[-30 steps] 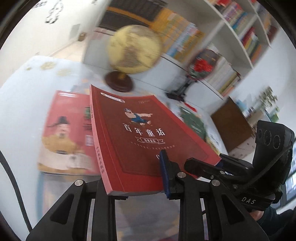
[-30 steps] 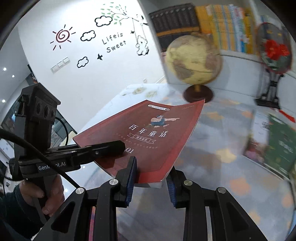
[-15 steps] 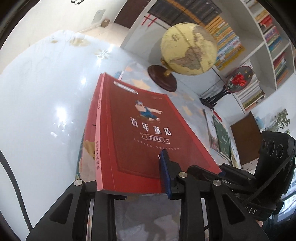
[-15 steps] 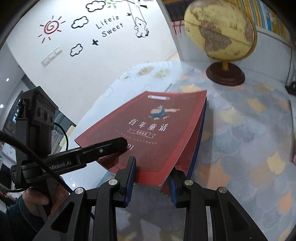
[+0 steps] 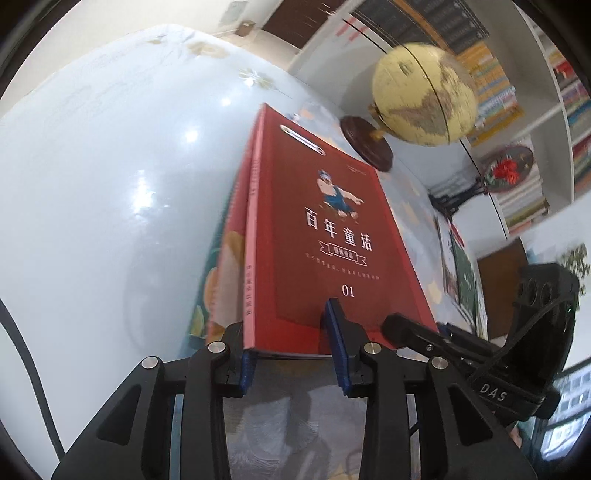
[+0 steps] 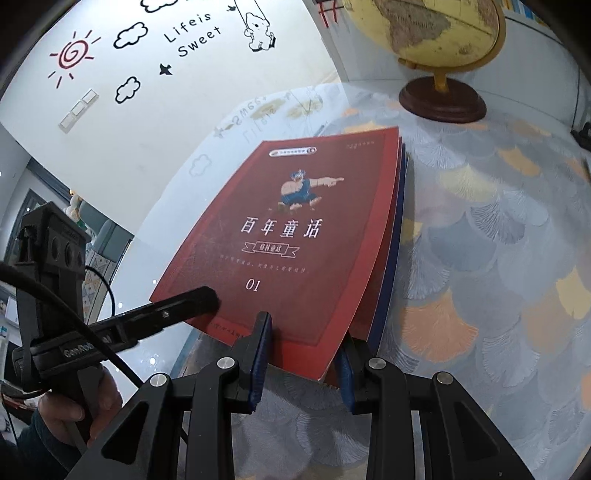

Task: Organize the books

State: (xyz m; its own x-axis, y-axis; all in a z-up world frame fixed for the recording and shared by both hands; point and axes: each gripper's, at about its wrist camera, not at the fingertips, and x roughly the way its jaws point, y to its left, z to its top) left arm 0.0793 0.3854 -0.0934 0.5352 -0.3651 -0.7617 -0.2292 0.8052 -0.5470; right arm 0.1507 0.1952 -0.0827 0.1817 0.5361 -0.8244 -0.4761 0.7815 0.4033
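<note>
A dark red book [image 5: 321, 229] [image 6: 295, 240] with white title characters lies flat on a colourful book [image 5: 221, 258], whose blue edge [image 6: 397, 221] shows along the right side. My left gripper [image 5: 286, 321] has the red book's near left corner between its blue pads, one on the cover and one at the spine's foot. Its jaws are opening. From the right wrist its fingertip [image 6: 207, 295] rests on the cover. My right gripper [image 6: 304, 332] is shut on the near right corner and appears from the left wrist as a black finger [image 5: 391, 321].
A yellow globe [image 5: 424, 96] [image 6: 424, 29] on a brown base stands just behind the books. A green book [image 5: 465, 273] lies to the right on the patterned tablecloth [image 6: 498, 240]. Behind stand a red-flower ornament [image 5: 508, 170] and bookshelves [image 5: 554, 92]. A hand [image 6: 66, 406] holds the left gripper.
Both grippers came down and forward with the red book. It hung tilted above the table and now lies on the book beneath, covering most of it.
</note>
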